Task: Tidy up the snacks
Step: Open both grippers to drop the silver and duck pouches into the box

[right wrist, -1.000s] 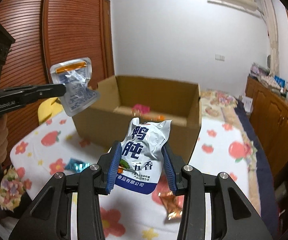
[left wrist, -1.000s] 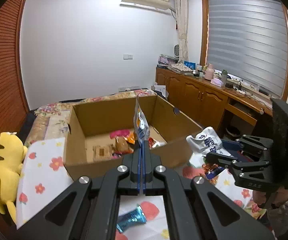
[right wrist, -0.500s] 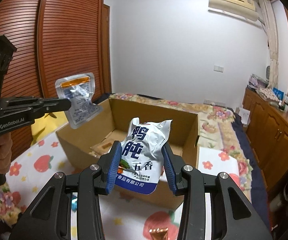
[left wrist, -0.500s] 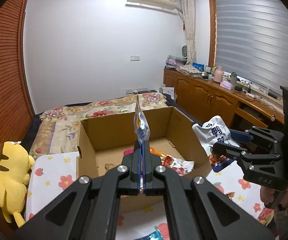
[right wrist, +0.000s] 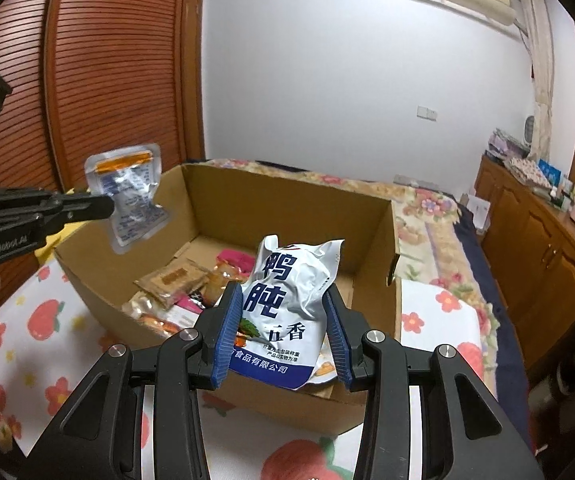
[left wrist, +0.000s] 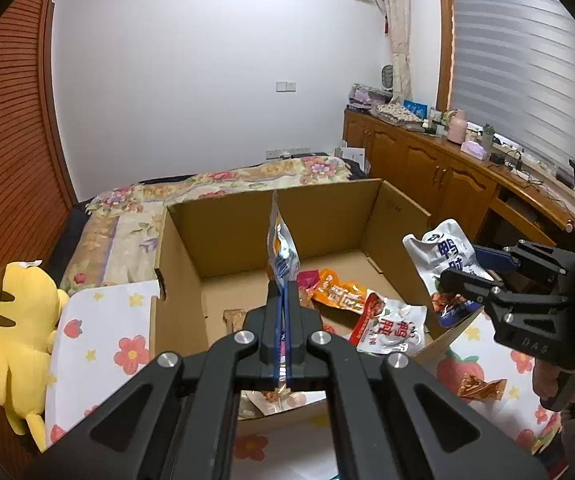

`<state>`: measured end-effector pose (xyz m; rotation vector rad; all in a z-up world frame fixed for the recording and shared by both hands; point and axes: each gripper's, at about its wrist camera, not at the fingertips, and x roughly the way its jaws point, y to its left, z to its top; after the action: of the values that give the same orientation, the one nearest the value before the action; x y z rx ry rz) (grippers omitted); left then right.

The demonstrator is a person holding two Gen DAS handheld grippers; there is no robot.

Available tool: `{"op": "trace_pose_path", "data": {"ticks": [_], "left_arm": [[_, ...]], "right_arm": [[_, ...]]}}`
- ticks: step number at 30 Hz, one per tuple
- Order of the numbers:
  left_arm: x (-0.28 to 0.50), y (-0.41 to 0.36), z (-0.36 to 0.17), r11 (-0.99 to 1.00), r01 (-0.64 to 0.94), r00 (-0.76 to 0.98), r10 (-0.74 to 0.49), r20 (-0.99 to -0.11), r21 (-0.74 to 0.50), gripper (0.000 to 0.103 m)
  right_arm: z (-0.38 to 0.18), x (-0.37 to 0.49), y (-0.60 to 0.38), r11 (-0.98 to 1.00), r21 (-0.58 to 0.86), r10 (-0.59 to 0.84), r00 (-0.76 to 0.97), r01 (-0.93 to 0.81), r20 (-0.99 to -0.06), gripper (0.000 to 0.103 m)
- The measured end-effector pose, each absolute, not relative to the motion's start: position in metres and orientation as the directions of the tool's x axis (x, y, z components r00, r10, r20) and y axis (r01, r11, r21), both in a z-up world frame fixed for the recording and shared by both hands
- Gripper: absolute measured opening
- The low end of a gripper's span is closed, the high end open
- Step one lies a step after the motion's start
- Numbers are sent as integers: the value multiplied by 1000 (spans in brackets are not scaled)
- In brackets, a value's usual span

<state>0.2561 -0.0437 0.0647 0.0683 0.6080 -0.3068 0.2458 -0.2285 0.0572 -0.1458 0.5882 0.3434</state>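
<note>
An open cardboard box stands on the flowered cloth, with several snack packets on its floor. My left gripper is shut on a thin silver packet with an orange strip, held upright and edge-on above the box's near left wall. My right gripper is shut on a white and blue pouch with large Chinese characters, which hangs over the box's near right corner.
A yellow plush toy lies left of the box. A loose orange wrapper rests on the flowered cloth to the right. Wooden cabinets run along the right wall, and a slatted wardrobe stands at the left.
Both grippers have moved forward with their packets, from in front of the box to over its near rim. The box interior now fills more of both views.
</note>
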Motion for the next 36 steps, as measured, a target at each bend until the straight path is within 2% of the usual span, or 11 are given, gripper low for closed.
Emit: {"op": "trace_pose_path", "data": {"ticks": [16, 24, 27, 29, 30, 34, 36], "left_arm": [[263, -47, 43, 957, 292, 739, -232, -632, -10, 0], [262, -47, 40, 959, 282, 735, -223, -641, -11, 2], [261, -46, 40, 960, 279, 733, -228, -641, -22, 12], [259, -45, 39, 961, 276, 733, -227, -641, -25, 35], [258, -44, 39, 961, 276, 734, -229, -640, -26, 38], [252, -45, 40, 961, 278, 746, -214, -631, 4, 39], [250, -44, 40, 960, 279, 747, -214, -629, 5, 39]], "right_arm": [[39, 273, -240, 943, 65, 290, 715, -325, -636, 41], [37, 273, -235, 948, 44, 268, 720, -314, -640, 42], [38, 272, -232, 945, 37, 273, 723, -324, -635, 42], [38, 271, -229, 941, 29, 277, 719, -337, -637, 42], [37, 270, -228, 941, 27, 277, 721, -337, -636, 42], [38, 268, -226, 937, 38, 293, 719, -348, -630, 44], [39, 266, -223, 934, 35, 296, 719, -355, -628, 53]]}}
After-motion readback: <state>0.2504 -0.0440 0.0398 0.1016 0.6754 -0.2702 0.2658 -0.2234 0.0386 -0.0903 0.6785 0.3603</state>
